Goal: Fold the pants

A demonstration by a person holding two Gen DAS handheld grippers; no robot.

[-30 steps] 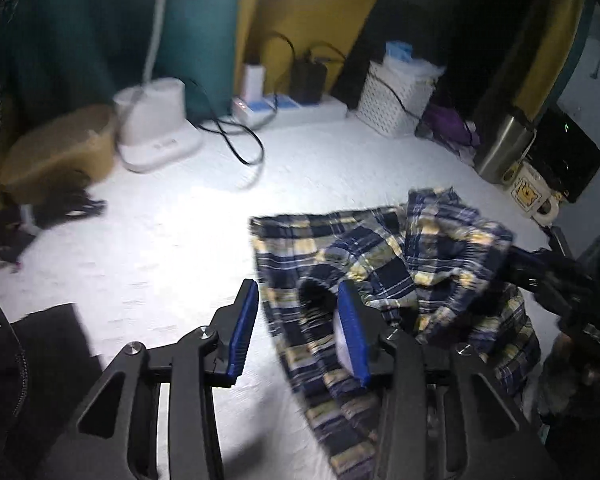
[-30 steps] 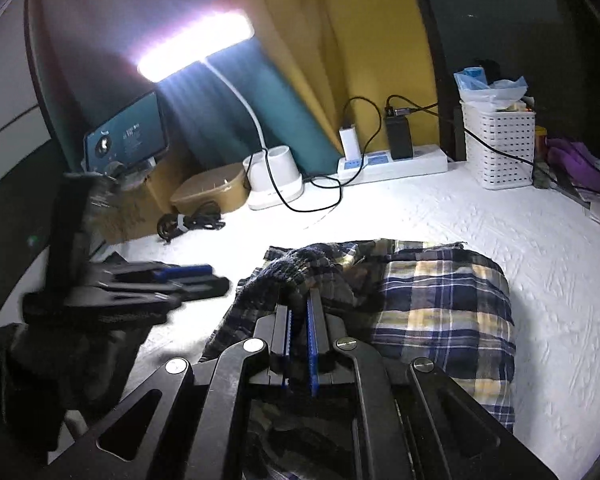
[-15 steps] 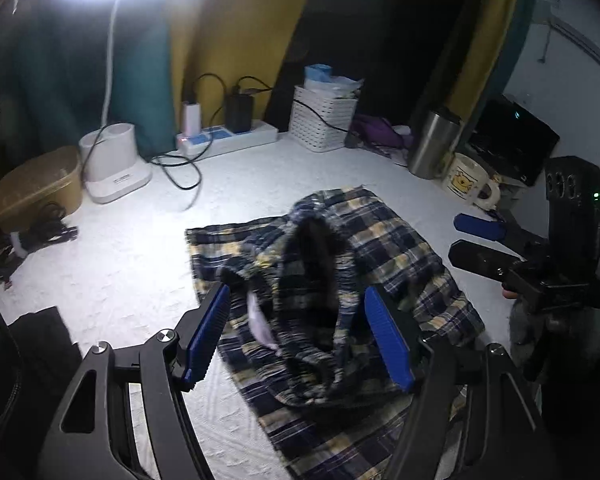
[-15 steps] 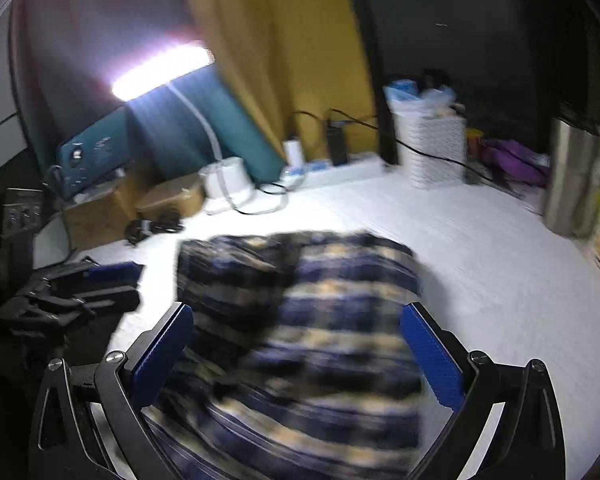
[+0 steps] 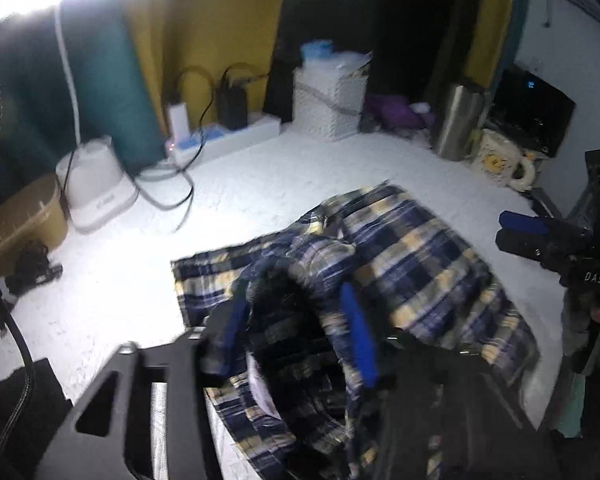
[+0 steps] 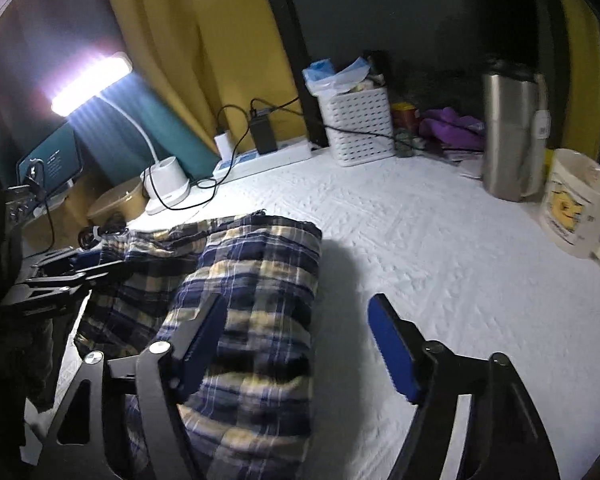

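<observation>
plaid pants [image 5: 416, 264] lie crumpled on the white quilted desk [image 6: 440, 240], partly folded over, one raised bunch at the near-left end; left gripper [image 5: 296, 332] has that bunch between its blue pads, jaws closing on it, cloth drapes over the left pad so I can't tell if the pads actually press yet; right gripper [image 6: 296, 344] sits at the right edge of the pants, jaws closing but wide apart, left pad over the plaid, right pad over bare desk, nothing clamped; each gripper also shows at the edge of the other's view.

counts: one pair of pants, two grippers, one desk lamp [image 6: 164, 184], one power strip [image 6: 268, 158], one white perforated basket [image 6: 360, 128], one steel tumbler [image 6: 508, 136], one cream mug [image 6: 576, 208].

hidden/unclear: near end of the pants is cut off behind the gripper bodies in both views; left view is motion-blurred; waistband vs legs not distinguishable; room background is dark.
</observation>
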